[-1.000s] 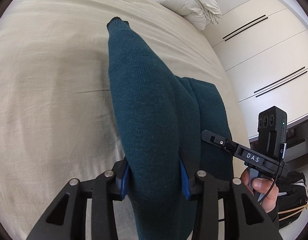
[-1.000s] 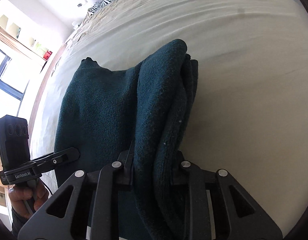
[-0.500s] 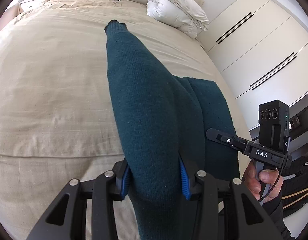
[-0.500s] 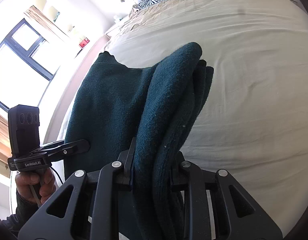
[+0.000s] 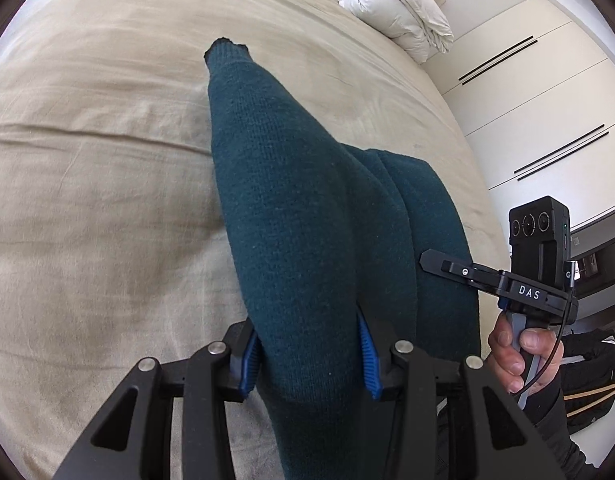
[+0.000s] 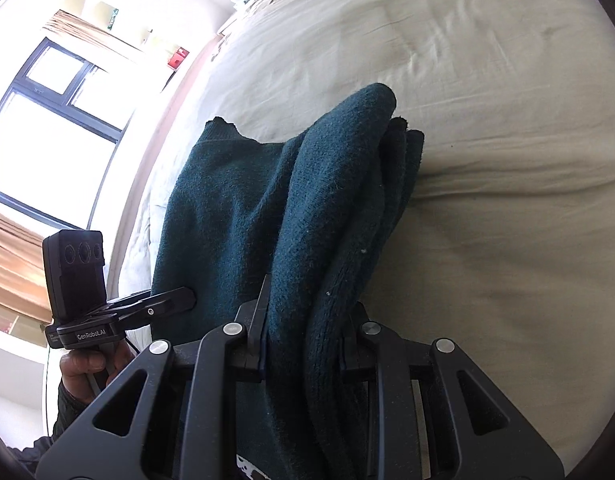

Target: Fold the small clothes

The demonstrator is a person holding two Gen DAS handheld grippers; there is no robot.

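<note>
A dark teal knitted sweater (image 5: 299,216) hangs stretched between both grippers over a beige bed (image 5: 87,200). My left gripper (image 5: 307,352) is shut on one thick bunched end of it, the blue pads pressing its sides. My right gripper (image 6: 303,336) is shut on the other end, where several folded layers (image 6: 347,208) bunch together. The far part of the sweater (image 6: 219,200) lies or hangs over the bed. Each gripper shows in the other's view, the right one (image 5: 459,270) and the left one (image 6: 159,306), both at the sweater's edge.
A rolled white duvet (image 5: 395,8) lies at the bed's far end. White wardrobe doors (image 5: 547,100) stand to the right. A dark bag (image 5: 587,380) sits on the floor. A bright window (image 6: 47,112) is to the left of the bed.
Both grippers, still shut on the sweater, have tilted back down toward the bed after a brief lift; the sweater stays stretched between them.
</note>
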